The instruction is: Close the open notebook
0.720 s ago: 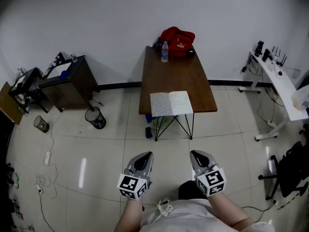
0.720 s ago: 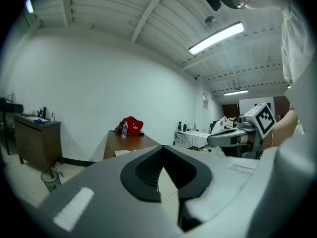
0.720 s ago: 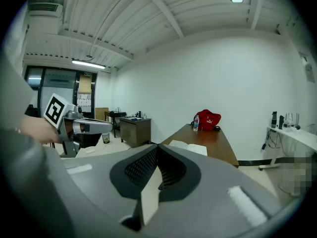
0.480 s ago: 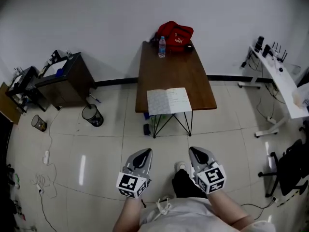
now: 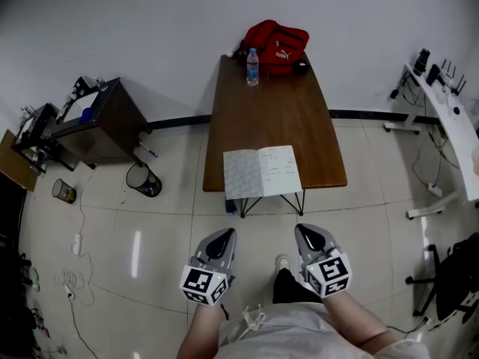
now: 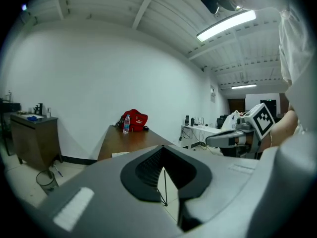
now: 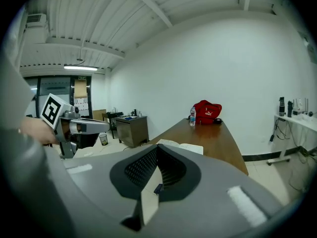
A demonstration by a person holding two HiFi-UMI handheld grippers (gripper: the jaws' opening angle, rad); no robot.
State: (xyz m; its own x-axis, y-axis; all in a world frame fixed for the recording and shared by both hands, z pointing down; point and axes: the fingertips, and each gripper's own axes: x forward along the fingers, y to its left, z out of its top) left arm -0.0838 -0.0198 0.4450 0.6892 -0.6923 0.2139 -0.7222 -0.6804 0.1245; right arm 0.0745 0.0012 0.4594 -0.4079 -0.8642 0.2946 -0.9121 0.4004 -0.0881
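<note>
The open notebook point(image 5: 262, 172) lies flat with white pages up at the near end of a brown table point(image 5: 277, 118). It also shows low in the right gripper view as the notebook point(image 7: 185, 147). My left gripper point(image 5: 222, 239) and right gripper point(image 5: 307, 237) hang side by side over the tiled floor, short of the table's near edge and pointing at it. Both are shut with nothing held. In the gripper views the left gripper point(image 6: 163, 175) and right gripper point(image 7: 156, 175) aim along the table.
A red bag point(image 5: 278, 48) and a water bottle point(image 5: 253, 67) stand at the table's far end by the wall. A dark cabinet point(image 5: 101, 122) and a wastebasket point(image 5: 142, 180) are at the left, a white desk point(image 5: 449, 126) at the right. Cables trail on the floor at left.
The table and notebook have come nearer and look larger in the head view. Both grippers hold the same spot and stay shut.
</note>
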